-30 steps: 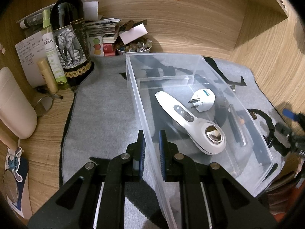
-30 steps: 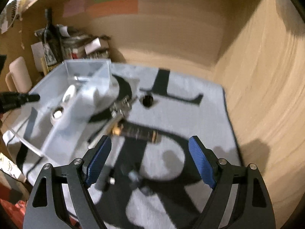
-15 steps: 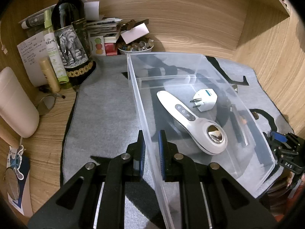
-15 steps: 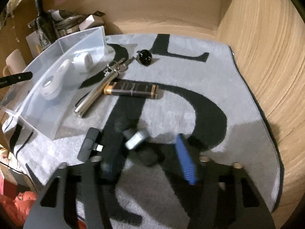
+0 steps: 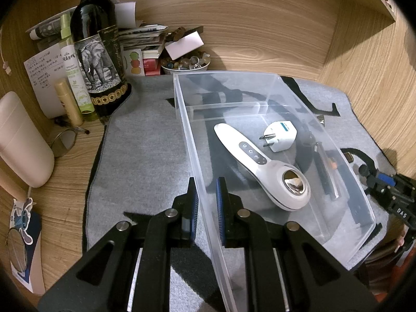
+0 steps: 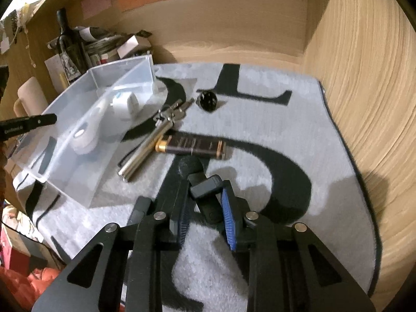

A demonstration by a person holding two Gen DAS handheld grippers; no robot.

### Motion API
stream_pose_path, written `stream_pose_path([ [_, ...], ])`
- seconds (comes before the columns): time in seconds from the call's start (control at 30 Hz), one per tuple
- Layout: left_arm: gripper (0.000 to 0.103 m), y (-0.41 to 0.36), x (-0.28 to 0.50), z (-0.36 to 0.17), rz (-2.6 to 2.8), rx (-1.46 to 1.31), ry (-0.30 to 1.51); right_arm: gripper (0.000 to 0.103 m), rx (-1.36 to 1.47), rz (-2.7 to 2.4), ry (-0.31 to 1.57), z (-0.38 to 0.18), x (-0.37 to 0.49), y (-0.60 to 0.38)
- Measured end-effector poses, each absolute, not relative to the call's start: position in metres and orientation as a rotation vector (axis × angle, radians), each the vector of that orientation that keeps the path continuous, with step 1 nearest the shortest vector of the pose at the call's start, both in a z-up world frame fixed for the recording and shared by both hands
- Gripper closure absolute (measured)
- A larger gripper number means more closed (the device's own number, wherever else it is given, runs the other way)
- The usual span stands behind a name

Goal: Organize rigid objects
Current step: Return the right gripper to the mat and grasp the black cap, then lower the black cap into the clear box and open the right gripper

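Right gripper (image 6: 204, 209) clamped on black device (image 6: 206, 189) beside clear bin (image 5: 358, 187); left gripper (image 5: 206, 202) pinching bin wall. Slip risk: off-centre hold.

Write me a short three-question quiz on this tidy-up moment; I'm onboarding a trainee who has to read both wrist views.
1. True or false: the left gripper is clamped on a side wall of the clear plastic bin.
2. Which item already lies inside the bin? A) silver torch lighter B) white plug adapter C) black round knob
3. Fill in: the right gripper is shut on a small ____ device.

Key:
1. True; one finger is outside the wall, the other inside.
2. B. It lies beside the white handheld massager; the lighter and the knob lie on the grey mat.
3. Black.
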State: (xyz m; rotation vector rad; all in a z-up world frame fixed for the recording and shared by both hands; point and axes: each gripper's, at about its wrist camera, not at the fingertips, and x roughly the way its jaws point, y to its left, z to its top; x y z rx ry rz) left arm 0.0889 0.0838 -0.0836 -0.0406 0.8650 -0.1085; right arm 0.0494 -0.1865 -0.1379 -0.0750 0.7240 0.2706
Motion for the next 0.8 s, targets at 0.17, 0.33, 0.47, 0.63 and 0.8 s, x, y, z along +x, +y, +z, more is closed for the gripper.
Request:
stream_pose_path([
  [0.17,0.090,0.084,0.089,-0.084,-0.108,-0.040,0.865,0.081,-0.089,0.275,0.669,-0.118,0.052,-0.181],
  [0.33,0.090,0.083,0.088,-0.083,-0.109,-0.041,0.865,0.081,-0.106,0.291,0.611,-0.099,0.056,-0.171],
  [0.47,0.090,0.083,0.088,-0.083,-0.108,-0.043,0.865,0.081,-0.118,0.315,0.565,-0.085,0.059,-0.160],
  [0.63,0.090,0.083,0.088,-0.083,-0.108,-0.043,0.864,0.081,-0.131,0.368,0.508,-0.066,0.064,-0.139],
  [0.8,0.090,0.082,0.088,-0.083,-0.111,-0.047,0.864,0.081,-0.164,0.432,0.475,-0.055,0.072,-0.110],
])
